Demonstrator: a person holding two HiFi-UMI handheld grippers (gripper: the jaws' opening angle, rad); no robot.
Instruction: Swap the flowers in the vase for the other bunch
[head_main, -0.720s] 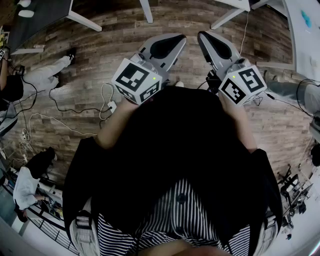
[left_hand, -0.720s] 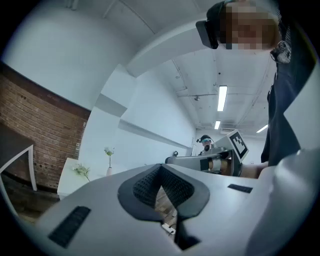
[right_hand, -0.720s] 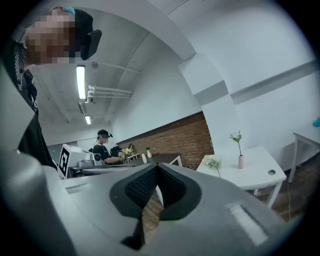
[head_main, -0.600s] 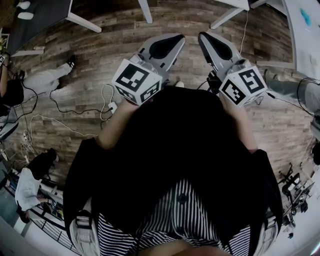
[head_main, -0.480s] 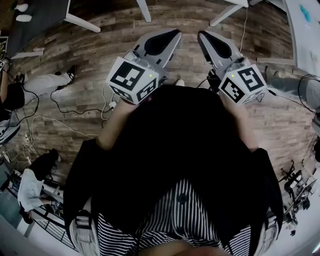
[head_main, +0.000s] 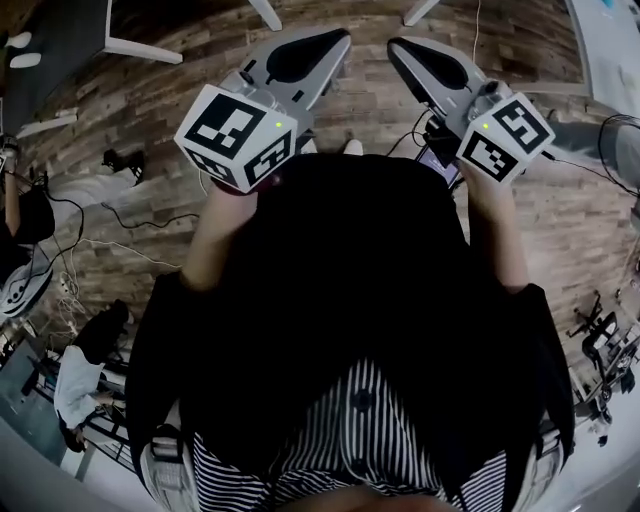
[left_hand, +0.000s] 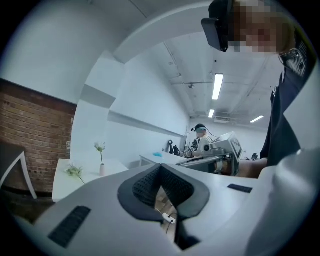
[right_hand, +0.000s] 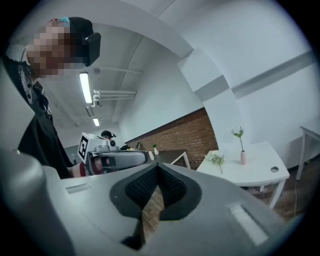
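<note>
The vase (right_hand: 243, 158) is well ahead of both grippers, far out of reach, so the coming move turns on closing that gap. The left gripper (head_main: 338, 38) and the right gripper (head_main: 397, 47) are held up in front of the person's chest over the plank floor (head_main: 150, 120), angled in toward each other. Each has its jaws pressed together with nothing between them. The vase stands on a white desk (right_hand: 260, 176), back from the near edge, with a single pale flower (right_hand: 238, 132) upright in it, so its long axis is vertical. The other bunch (right_hand: 217, 160) lies flat on the desktop just left of the vase and apart from it, nearer the left edge, and its stem seems to slant toward the near edge. The desk shows left of the jaws in the left gripper view and right of the jaws in the right gripper view (the inward angle would explain this), so it probably sits straight ahead, with neither hand clearly closer. A brick wall (right_hand: 190, 132) stands behind the desk's left side, strip lights (left_hand: 217, 86) run along the ceiling, cables (head_main: 130, 218) trail over the floor, and another person (left_hand: 200, 142) works at a further table.
</note>
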